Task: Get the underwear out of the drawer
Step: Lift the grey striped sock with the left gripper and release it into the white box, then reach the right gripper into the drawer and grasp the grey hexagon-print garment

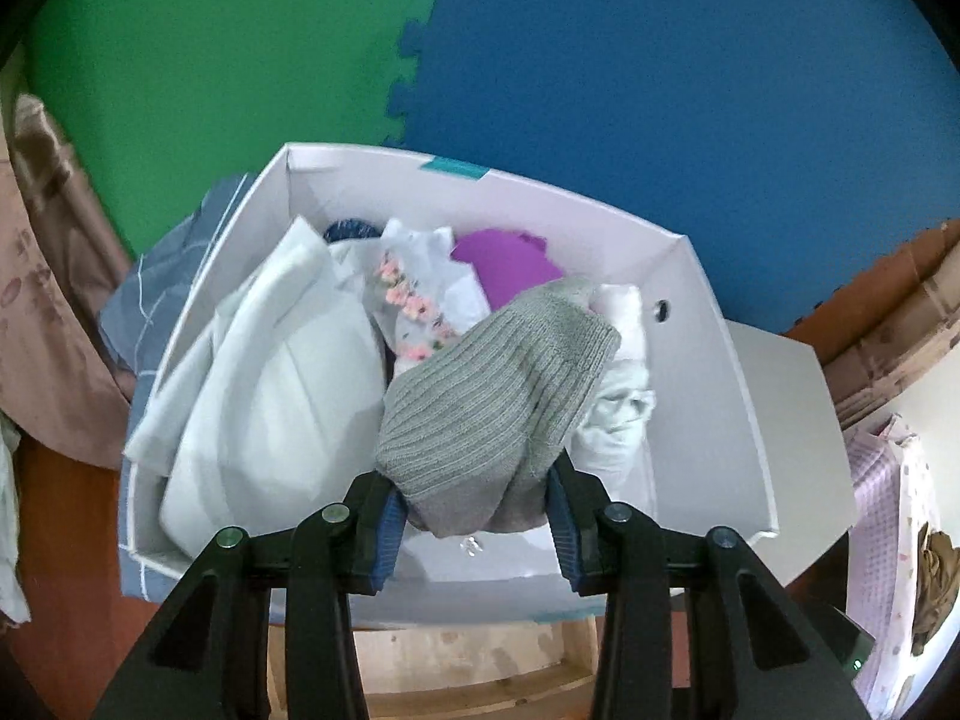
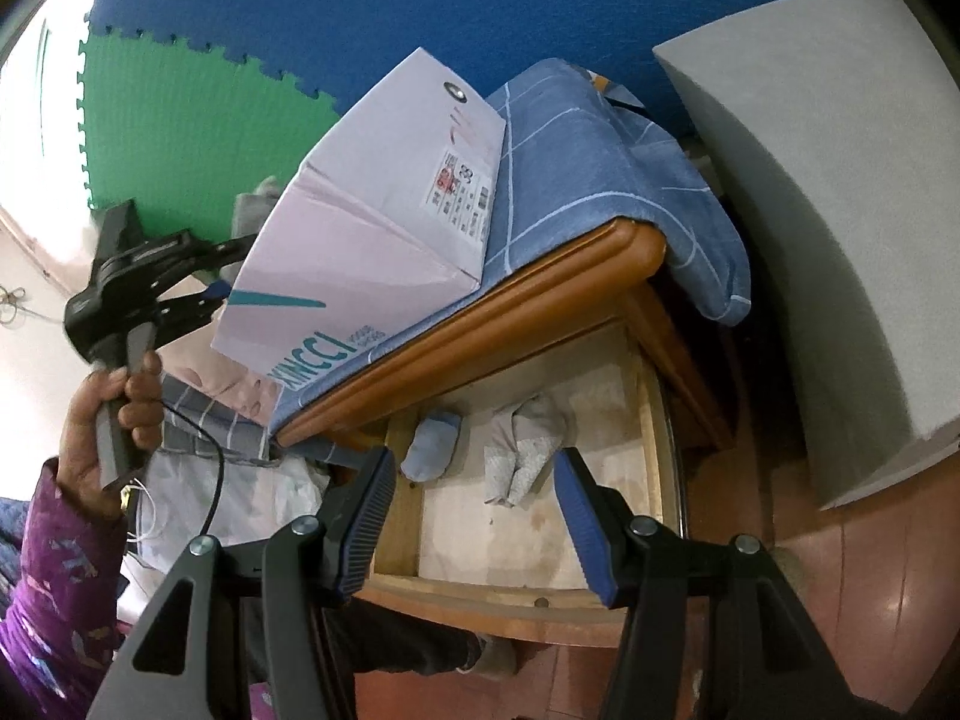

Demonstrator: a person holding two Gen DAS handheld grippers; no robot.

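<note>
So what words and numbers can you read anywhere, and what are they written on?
"XINCCI", in teal, partly cut off at its start: on the side of the white cardboard shoebox.
"38": on the white printed sticker on the shoebox's end.
The small grey print beside the teal word is too blurred to read.
The rest of the sticker, with its red mark and barcodes, is too small to read.
The left wrist view shows no text.

A grey ribbed knit garment hangs bunched over the white cardboard box. Two folded pieces, pale blue and grey, lie in the open wooden drawer, grey at three o'clock of blue.
</note>
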